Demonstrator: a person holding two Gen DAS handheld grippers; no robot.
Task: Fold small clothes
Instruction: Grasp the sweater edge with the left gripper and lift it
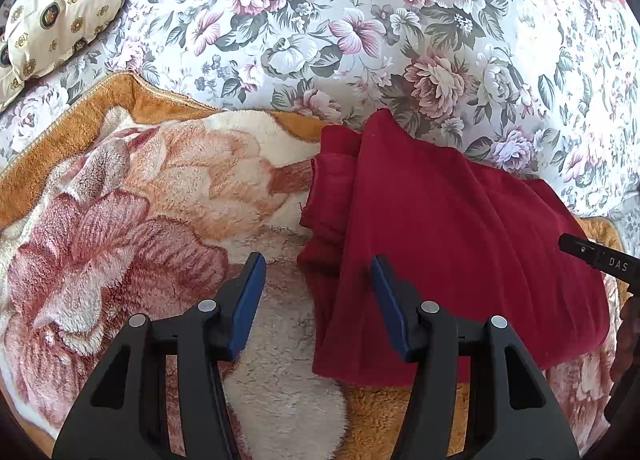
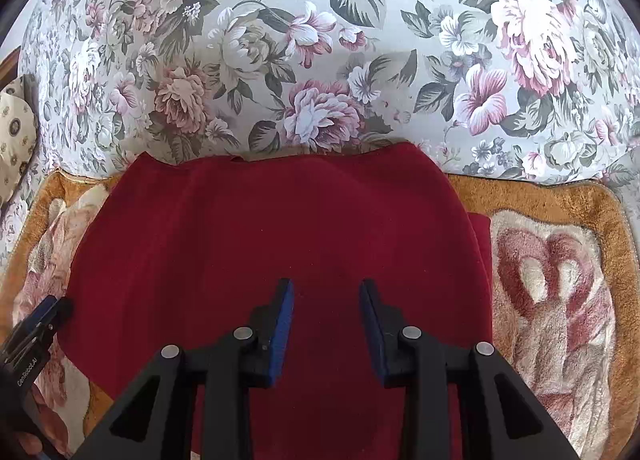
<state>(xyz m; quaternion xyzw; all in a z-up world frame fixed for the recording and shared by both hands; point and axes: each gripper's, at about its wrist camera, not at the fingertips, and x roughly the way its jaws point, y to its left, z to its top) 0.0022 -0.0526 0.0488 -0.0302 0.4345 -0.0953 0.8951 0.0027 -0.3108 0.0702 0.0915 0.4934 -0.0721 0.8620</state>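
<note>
A dark red garment point(image 1: 448, 244) lies folded and flat on a fleece blanket, with its far edge reaching the floral cover. My left gripper point(image 1: 318, 264) is open above the garment's left edge, one finger over the blanket and the other over the cloth, gripping nothing. In the right wrist view the red garment point(image 2: 280, 219) fills the middle. My right gripper point(image 2: 326, 286) stands open just above it, nothing pinched between the blue pads. Each gripper shows at the edge of the other's view: the right gripper point(image 1: 600, 260) and the left gripper point(image 2: 44, 316).
The fleece blanket point(image 1: 140, 219) has an orange border and a big flower pattern. Beyond it spreads a floral bedcover point(image 1: 360, 19). A cream patterned pillow point(image 1: 60, 7) lies at the far left. In the right wrist view the blanket point(image 2: 560, 280) continues to the right of the garment.
</note>
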